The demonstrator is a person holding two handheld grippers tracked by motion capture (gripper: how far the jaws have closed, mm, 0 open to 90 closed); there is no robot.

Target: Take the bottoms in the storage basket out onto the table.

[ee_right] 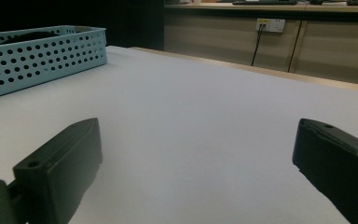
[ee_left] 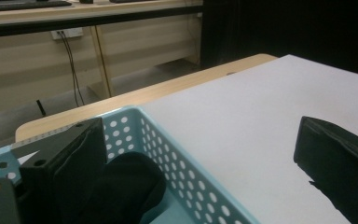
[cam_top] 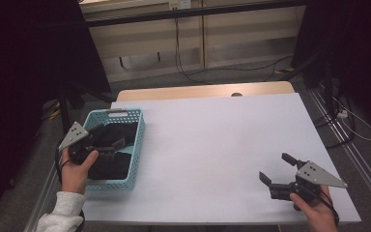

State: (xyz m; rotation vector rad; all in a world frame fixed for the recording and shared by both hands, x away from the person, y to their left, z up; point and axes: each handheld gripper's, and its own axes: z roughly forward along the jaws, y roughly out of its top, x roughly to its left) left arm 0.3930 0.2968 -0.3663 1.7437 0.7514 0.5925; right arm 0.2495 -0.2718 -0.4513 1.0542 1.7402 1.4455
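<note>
A light blue perforated basket (cam_top: pixel 139 140) stands at the table's left front and holds dark black cloth (cam_top: pixel 108 166). My left gripper (cam_top: pixel 110 136) hovers over the basket, open, with nothing between its jaws. In the left gripper view the left jaw hangs over the black cloth (ee_left: pixel 130 186) inside the basket (ee_left: pixel 168 140), and the right jaw is over the white table. My right gripper (cam_top: pixel 274 166) rests low at the table's right front, open and empty. The right gripper view shows the basket (ee_right: pixel 42 56) far off to the left.
A white sheet (cam_top: pixel 222 135) covers the table, with a wooden strip (cam_top: pixel 203 91) along the far edge. Cables (cam_top: pixel 183 67) trail on the floor behind the table. Dark stands flank both sides.
</note>
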